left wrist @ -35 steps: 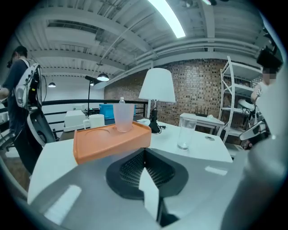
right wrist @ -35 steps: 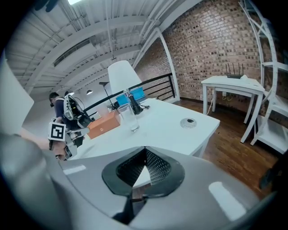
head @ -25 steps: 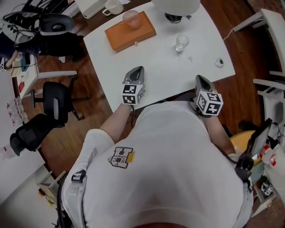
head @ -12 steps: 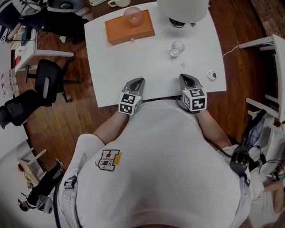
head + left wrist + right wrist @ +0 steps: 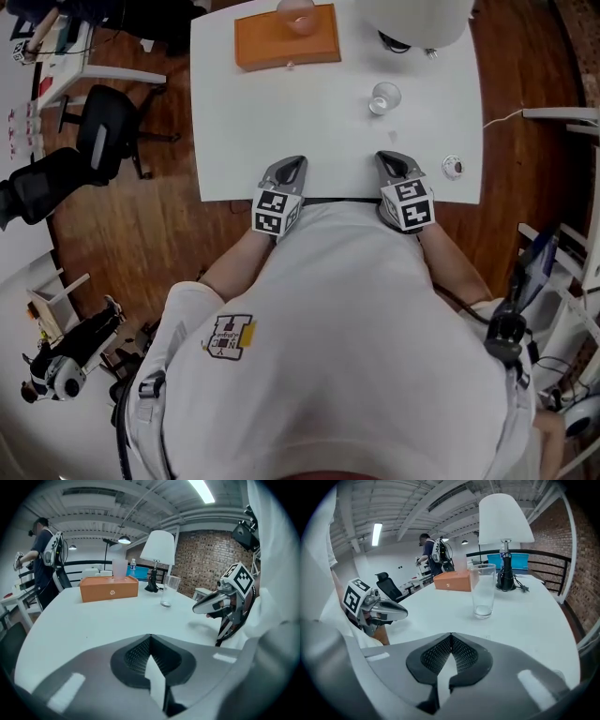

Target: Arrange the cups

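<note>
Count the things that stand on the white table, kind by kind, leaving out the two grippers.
Cups: 2, the clear glass and the pink cup that stands on the box
Boxes: 1, the orange box
Lamps: 1, the white lamp
Small round object: 1, too small to identify
Total: 5

The left gripper (image 5: 296,161) and right gripper (image 5: 384,157) are pointing forward and down, side by side, jaws pressing together, empty.
</note>
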Demonstrator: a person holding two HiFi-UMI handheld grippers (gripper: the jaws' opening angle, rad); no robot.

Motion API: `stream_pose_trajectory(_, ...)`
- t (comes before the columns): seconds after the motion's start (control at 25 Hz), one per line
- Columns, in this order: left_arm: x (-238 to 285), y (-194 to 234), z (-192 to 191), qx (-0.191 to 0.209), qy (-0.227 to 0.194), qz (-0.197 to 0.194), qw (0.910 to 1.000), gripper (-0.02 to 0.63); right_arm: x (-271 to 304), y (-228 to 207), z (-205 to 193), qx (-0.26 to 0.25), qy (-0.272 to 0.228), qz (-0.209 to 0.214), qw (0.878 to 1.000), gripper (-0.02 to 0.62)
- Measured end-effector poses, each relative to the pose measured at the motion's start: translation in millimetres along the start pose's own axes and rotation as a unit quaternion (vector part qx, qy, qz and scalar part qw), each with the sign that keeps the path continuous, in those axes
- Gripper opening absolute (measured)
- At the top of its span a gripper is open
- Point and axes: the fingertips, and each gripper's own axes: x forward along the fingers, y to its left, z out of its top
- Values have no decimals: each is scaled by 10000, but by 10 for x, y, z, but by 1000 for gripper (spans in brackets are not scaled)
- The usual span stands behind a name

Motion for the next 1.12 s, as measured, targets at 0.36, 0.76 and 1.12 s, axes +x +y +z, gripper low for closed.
stream_pose_trajectory(0.36, -42, 56, -28, 328, 119, -278, 9990, -2, -82, 157, 149, -142, -157, -294, 9993, 0)
stream_pose_trajectory(0.76, 28, 18, 36, 569, 179, -587, 9965, -2, -122, 68, 253, -136, -258, -612, 9977, 0)
stream_pose_trajectory(1.12, 48, 16, 29, 530, 85, -559, 9970, -2, -156, -63, 333, -795, -341, -860, 9925, 2)
